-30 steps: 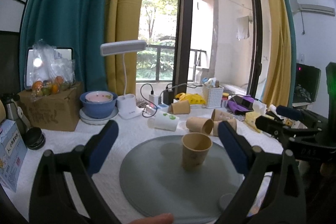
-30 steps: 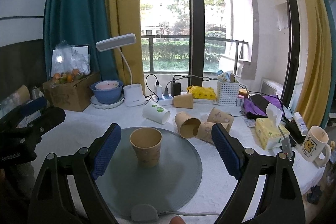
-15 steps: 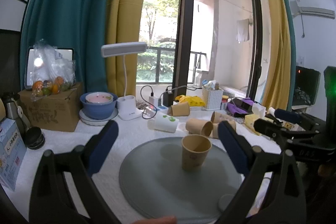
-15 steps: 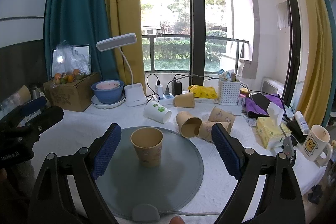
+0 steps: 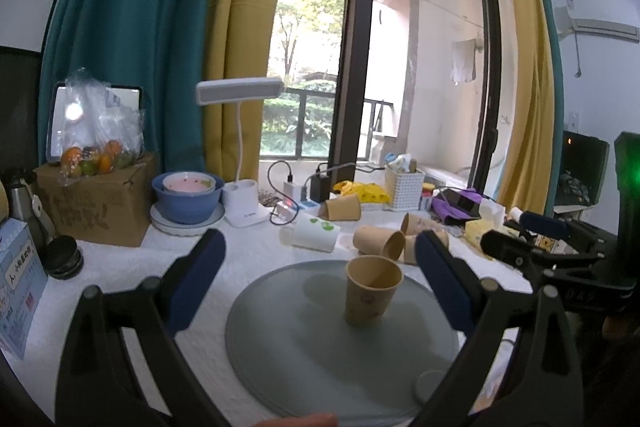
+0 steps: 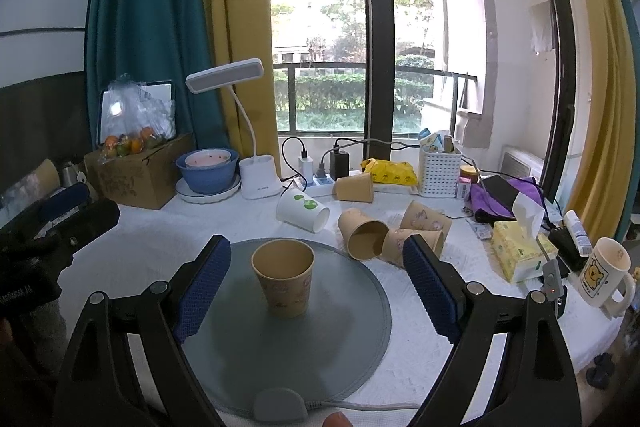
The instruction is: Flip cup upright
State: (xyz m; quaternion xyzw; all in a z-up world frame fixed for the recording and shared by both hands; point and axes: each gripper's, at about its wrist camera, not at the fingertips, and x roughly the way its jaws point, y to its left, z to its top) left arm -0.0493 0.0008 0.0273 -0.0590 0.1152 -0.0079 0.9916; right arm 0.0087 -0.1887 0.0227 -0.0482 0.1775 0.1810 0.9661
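A brown paper cup (image 5: 372,290) stands upright, mouth up, on a round grey mat (image 5: 288,339); it also shows in the right wrist view (image 6: 284,277) on the mat (image 6: 344,327). My left gripper (image 5: 320,263) is open and empty, held back from the cup. My right gripper (image 6: 316,267) is open and empty, also short of the cup. Each gripper shows at the edge of the other's view: the right one (image 5: 532,247), the left one (image 6: 64,215).
Several brown paper cups (image 6: 362,239) and a white cup (image 6: 302,209) lie on their sides behind the mat. A desk lamp (image 6: 256,179), blue bowl (image 6: 208,171), cardboard box (image 6: 136,175), white basket (image 6: 438,171), tissue box (image 6: 520,251) and mug (image 6: 604,273) crowd the white-clothed table.
Both grippers have drifted slightly back and up from the cup. The cup stays upright on the mat.
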